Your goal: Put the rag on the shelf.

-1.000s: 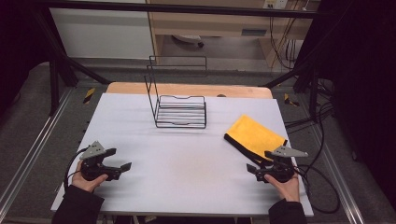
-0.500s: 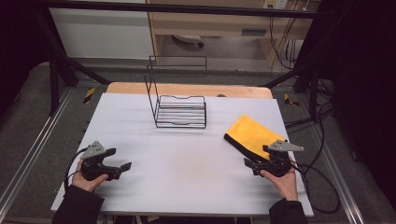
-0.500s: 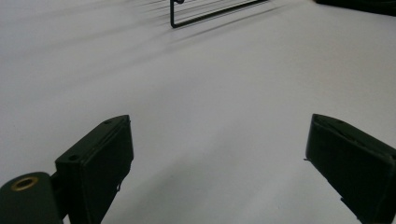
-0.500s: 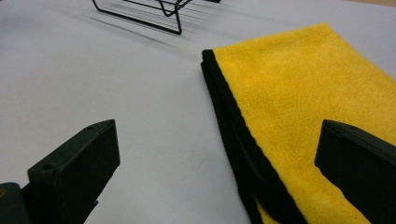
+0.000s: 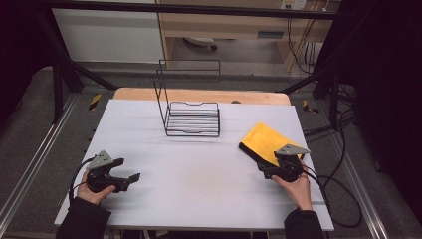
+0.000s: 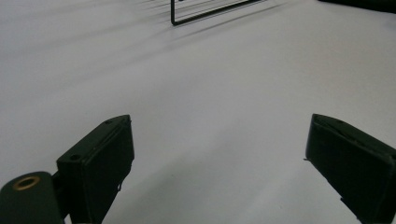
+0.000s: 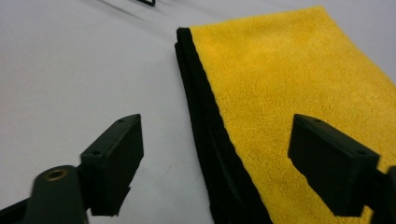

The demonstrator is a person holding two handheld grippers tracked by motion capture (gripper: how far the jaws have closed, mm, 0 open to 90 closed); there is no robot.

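A folded yellow cloth with a black edge lies flat at the right of the high view on the white surface, its fleecy top showing in the right gripper view. The right gripper sits at its near corner, its jaws apart and just now closing, the black edge between them, not pressed. An empty wire rack stands upper centre; the left gripper, lower left, has its jaws wide apart over bare surface.

black wire rack, white table
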